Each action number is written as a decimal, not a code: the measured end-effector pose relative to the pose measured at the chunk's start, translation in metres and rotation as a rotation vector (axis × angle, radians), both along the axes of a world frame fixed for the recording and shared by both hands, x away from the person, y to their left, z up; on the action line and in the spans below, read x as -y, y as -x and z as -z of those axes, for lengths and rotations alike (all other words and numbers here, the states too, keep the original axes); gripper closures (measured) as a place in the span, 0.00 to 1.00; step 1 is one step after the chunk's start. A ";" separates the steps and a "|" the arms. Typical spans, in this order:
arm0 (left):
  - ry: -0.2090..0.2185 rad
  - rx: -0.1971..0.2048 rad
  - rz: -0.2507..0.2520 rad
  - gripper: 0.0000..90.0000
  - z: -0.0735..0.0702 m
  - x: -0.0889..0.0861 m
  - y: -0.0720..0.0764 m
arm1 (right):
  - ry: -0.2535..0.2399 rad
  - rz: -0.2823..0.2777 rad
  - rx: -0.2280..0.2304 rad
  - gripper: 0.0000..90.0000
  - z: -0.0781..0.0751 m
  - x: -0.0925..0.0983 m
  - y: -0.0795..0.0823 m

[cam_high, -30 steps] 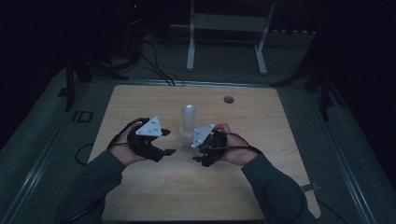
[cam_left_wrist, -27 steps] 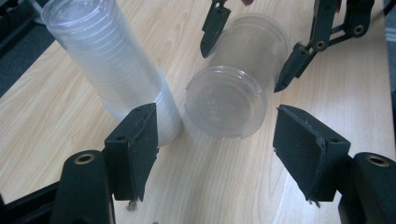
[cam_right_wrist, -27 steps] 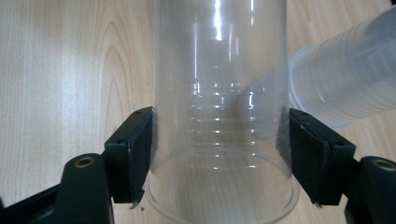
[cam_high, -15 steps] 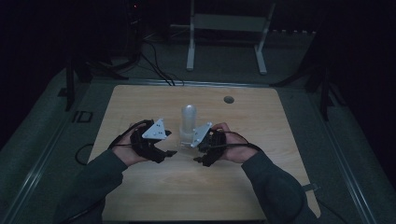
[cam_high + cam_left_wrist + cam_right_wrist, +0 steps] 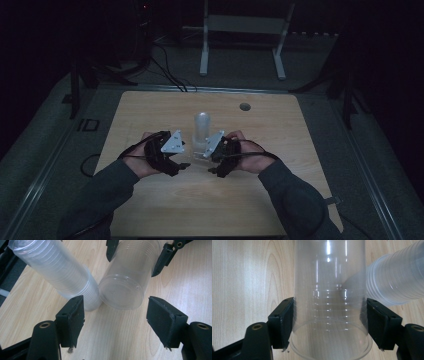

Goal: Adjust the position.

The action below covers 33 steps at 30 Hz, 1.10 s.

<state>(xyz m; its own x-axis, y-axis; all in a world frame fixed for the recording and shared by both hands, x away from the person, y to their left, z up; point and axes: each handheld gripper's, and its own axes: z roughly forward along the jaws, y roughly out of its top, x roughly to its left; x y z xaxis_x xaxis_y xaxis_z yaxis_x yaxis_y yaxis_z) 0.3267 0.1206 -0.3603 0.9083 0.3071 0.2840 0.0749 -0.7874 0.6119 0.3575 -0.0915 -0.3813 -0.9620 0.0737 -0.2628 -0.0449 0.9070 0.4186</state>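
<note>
A tall stack of clear plastic cups (image 5: pixel 202 129) stands mouth-down at the middle of the wooden table (image 5: pixel 300 150). My right gripper (image 5: pixel 329 322) is shut on a single clear cup (image 5: pixel 329 290), one pad on each side wall near its rim, with the stack (image 5: pixel 397 282) just beyond it to the right. My left gripper (image 5: pixel 115 317) is open, its jaws wide apart, and looks at that cup's round base (image 5: pixel 122 291), a short way off; the stack (image 5: pixel 55 272) leans off to the upper left. From above, the left gripper (image 5: pixel 183 165) and right gripper (image 5: pixel 207 156) face each other in front of the stack.
A small dark hole (image 5: pixel 244 106) sits in the tabletop at the far right. A white metal stand (image 5: pixel 243 25) and loose cables (image 5: pixel 165 70) lie on the floor beyond the table's far edge. Both forearms rest over the near half.
My left gripper has shifted right, closer to the cup held by the right gripper. The right gripper has barely moved.
</note>
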 end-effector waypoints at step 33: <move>-0.188 0.042 0.041 0.35 0.015 0.029 0.000 | 0.074 -0.018 0.054 0.32 0.003 -0.011 0.008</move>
<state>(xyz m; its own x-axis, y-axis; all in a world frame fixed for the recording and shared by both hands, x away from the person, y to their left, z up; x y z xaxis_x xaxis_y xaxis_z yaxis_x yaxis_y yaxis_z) 0.3272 0.0920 -0.3748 0.9051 0.2076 0.3712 0.0174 -0.8902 0.4553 0.3496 -0.0809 -0.3838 -0.9472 0.0352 -0.3187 -0.0821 0.9342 0.3472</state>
